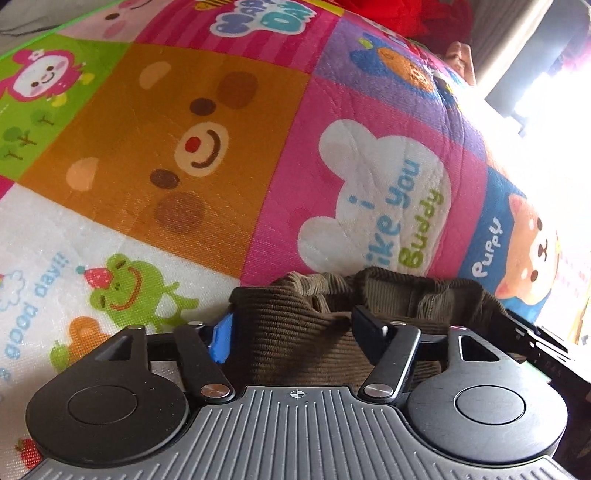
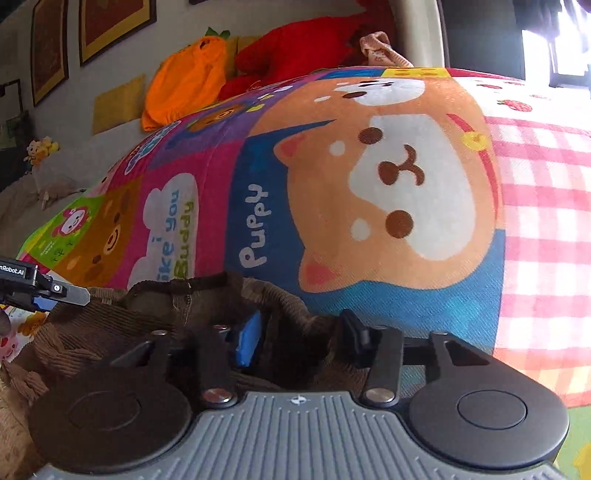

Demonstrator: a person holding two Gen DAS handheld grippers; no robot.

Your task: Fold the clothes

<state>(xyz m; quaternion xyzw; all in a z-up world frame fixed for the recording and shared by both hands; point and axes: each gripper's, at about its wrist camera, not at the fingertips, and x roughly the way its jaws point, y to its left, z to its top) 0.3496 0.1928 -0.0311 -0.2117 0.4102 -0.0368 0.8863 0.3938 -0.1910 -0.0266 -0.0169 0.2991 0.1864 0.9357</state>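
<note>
left gripper (image 1: 291, 328) grips a bunched edge of the brown corduroy garment (image 1: 295, 332), fingers closed in on the cloth. right gripper (image 2: 299, 336) likewise clamps the same garment's edge, fabric gathered between blue pad and black finger. garment sits low at the near edge of the cartoon play mat (image 1: 221, 147), stretched between the two grippers. orange plush (image 2: 184, 81) and red plush (image 2: 295, 48) lie beyond the mat's far end.

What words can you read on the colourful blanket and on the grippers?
"Puppy": blue dog panel of the colourful cartoon quilt
"i like you Buddy": white cloud, partly hidden
"good day!!": white frog panel, cut off
Blue-and-white bubble letters at the top: unreadable
"nRobot.AI": left hand-held gripper, cut off
</note>
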